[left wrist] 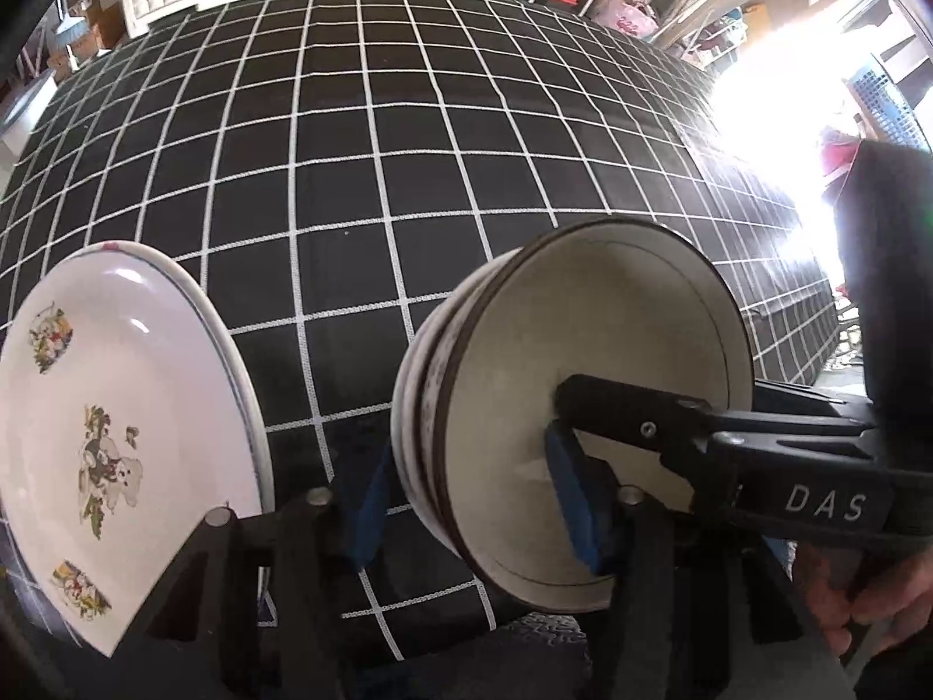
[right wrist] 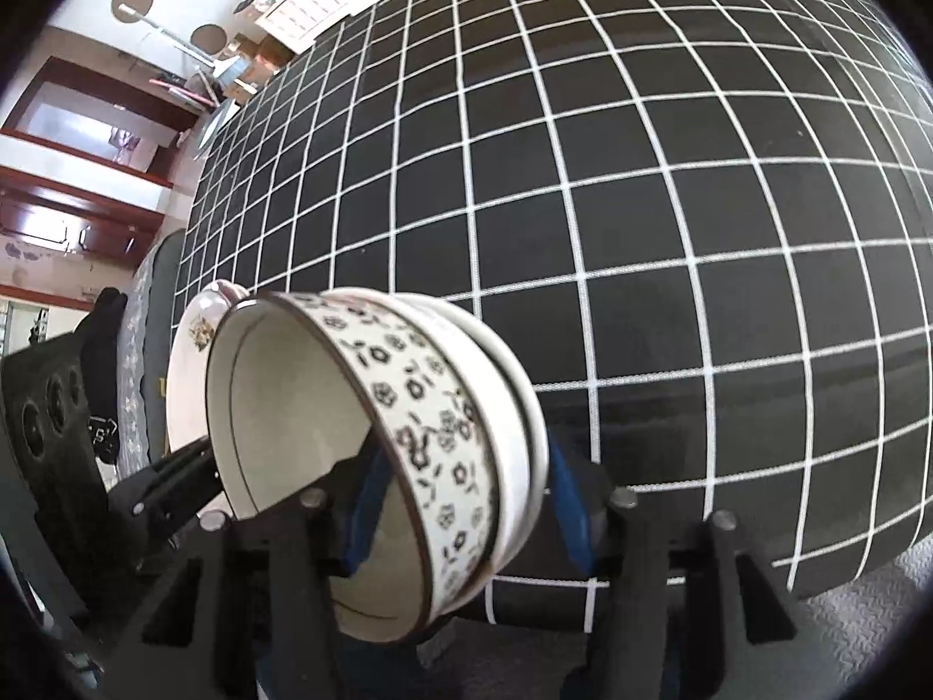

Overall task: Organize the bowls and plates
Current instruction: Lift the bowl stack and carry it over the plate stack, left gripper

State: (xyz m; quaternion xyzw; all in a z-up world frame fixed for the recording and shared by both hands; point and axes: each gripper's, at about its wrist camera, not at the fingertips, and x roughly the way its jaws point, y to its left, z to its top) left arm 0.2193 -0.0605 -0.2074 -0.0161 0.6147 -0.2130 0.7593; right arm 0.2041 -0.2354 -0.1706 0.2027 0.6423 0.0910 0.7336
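Stacked bowls (left wrist: 583, 408) clamped at rim by both grippers.
Left gripper (left wrist: 472, 501) and right gripper (right wrist: 460, 519) fingers closed on wall; floral plates (left wrist: 116, 437) seen alongside, above checked desk (left wrist: 408, 175).

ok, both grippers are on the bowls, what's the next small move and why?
Probably a small, level lift with both hands together. The left gripper and right gripper appear clamped on opposite walls of the bowl stack, one finger inside and one outside. Moving one alone could tilt the nested bowls. The plate stack sits close beside, so rise before going sideways.
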